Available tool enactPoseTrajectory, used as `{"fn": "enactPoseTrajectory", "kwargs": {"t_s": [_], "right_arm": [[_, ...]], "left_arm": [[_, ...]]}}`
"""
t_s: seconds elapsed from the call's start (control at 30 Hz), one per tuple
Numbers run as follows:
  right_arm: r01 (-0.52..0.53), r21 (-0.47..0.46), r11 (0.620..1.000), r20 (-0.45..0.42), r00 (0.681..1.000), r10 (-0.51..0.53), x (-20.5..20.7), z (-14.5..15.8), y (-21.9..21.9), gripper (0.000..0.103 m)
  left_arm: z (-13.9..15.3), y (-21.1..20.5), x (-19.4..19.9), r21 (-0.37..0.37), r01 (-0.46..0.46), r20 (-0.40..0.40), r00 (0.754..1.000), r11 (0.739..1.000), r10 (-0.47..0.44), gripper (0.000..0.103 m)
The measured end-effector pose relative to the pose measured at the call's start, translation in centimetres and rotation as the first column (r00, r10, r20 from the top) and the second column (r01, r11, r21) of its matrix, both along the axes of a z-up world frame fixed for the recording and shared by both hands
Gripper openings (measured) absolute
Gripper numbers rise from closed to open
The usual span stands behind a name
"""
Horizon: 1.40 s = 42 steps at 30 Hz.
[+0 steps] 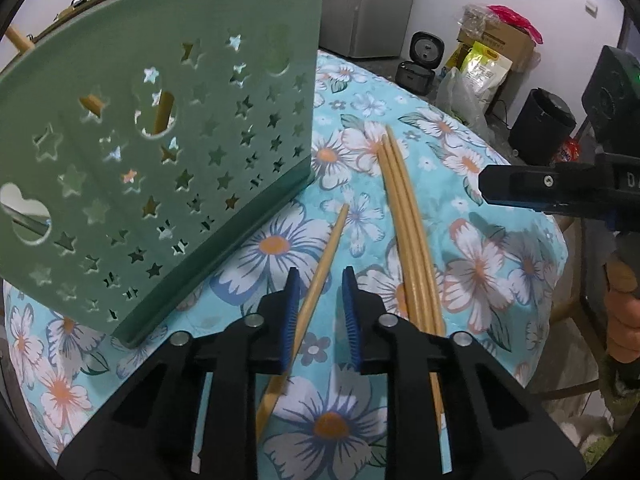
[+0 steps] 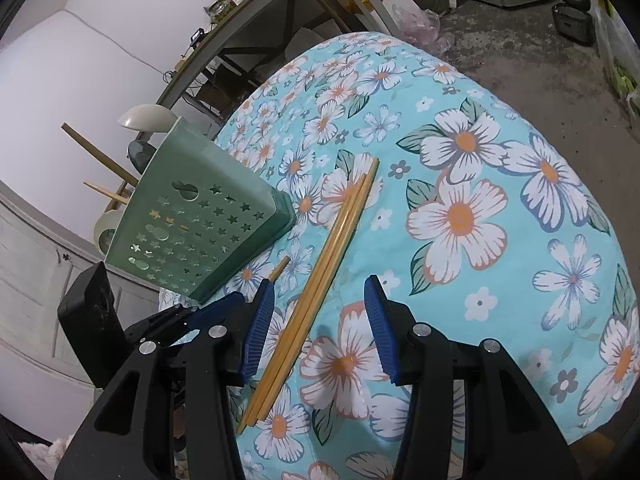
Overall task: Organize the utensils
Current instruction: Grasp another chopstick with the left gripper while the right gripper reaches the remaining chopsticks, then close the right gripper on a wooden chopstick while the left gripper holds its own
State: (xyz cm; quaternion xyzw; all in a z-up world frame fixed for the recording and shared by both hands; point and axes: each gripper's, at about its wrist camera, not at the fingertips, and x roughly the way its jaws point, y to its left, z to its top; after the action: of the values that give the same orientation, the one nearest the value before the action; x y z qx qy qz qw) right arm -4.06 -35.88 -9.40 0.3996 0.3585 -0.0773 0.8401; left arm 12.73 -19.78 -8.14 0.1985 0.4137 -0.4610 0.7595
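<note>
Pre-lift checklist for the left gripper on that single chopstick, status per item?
1. Single chopstick between the left gripper pads: ok, centred in the gap.
2. Pads pressing on it: not ok, gaps show on both sides; jaws narrow but not clamped.
3. Bundle of chopsticks outside the left jaws: ok, lies apart to one side.
4. Green utensil holder upright on the floral tablecloth: ok, chopsticks already stand inside.
5. Right gripper out of the way: ok, open over the bundle, touching nothing.
6. Free room in the holder: cannot tell.

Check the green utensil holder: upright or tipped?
Upright: the green utensil holder stands on its base on the floral tablecloth, chopstick ends poking above its rim.
</note>
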Motion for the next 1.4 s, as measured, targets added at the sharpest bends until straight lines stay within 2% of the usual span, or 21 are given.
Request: {"fn": "enactPoseTrajectory", "kwargs": {"t_s": [0.23, 0.5, 0.63, 0.73, 1.0, 1.2, 1.3, 1.4], "right_arm": [[-0.006, 0.007, 1.000, -0.006, 1.000, 0.007, 0.3, -0.3, 0.2, 0.046], [-0.003, 0.031, 1.000, 0.014, 1.000, 0.002, 0.1, -0.6, 0.1, 0.045], [-0.008, 0.077, 0.997, 0.014, 1.000, 0.007, 0.3, -1.4, 0.0, 0.038], [-0.010, 0.107, 0.994, 0.015, 1.000, 0.008, 0.7, -1.9, 0.0, 0.036], [0.009, 0.161, 0.987, -0.009, 1.000, -0.008, 2.4, -3.5, -0.1, 0.027], [0.029, 0.159, 0.987, -0.022, 0.999, -0.025, 2.9, -4.3, -0.3, 0.019], [0.032, 0.159, 0.987, -0.023, 0.999, -0.029, 3.4, -4.7, -0.4, 0.010], [0.035, 0.156, 0.987, -0.013, 0.999, -0.033, 3.3, -4.7, -0.3, 0.010]], "left_arm": [[-0.9, -0.1, 0.4, 0.012, -0.013, -0.007, 1.000, 1.000, 0.013, 0.013], [-0.9, 0.0, 0.1, 0.006, -0.038, 0.003, 0.999, 0.999, 0.038, 0.012], [-0.8, 0.9, 0.2, -0.009, -0.068, 0.002, 0.998, 0.998, 0.068, 0.011], [-0.5, 1.7, 0.6, -0.029, -0.101, -0.009, 0.995, 0.994, 0.101, 0.006], [0.8, 4.2, 0.8, -0.074, -0.160, -0.035, 0.987, 0.984, 0.158, 0.005], [1.5, 6.5, 0.6, -0.100, -0.193, -0.071, 0.980, 0.976, 0.187, 0.005], [1.5, 7.2, 0.5, -0.109, -0.207, -0.090, 0.976, 0.972, 0.197, 0.005], [1.4, 7.7, 0.3, -0.116, -0.222, -0.103, 0.972, 0.968, 0.210, 0.005]]}}
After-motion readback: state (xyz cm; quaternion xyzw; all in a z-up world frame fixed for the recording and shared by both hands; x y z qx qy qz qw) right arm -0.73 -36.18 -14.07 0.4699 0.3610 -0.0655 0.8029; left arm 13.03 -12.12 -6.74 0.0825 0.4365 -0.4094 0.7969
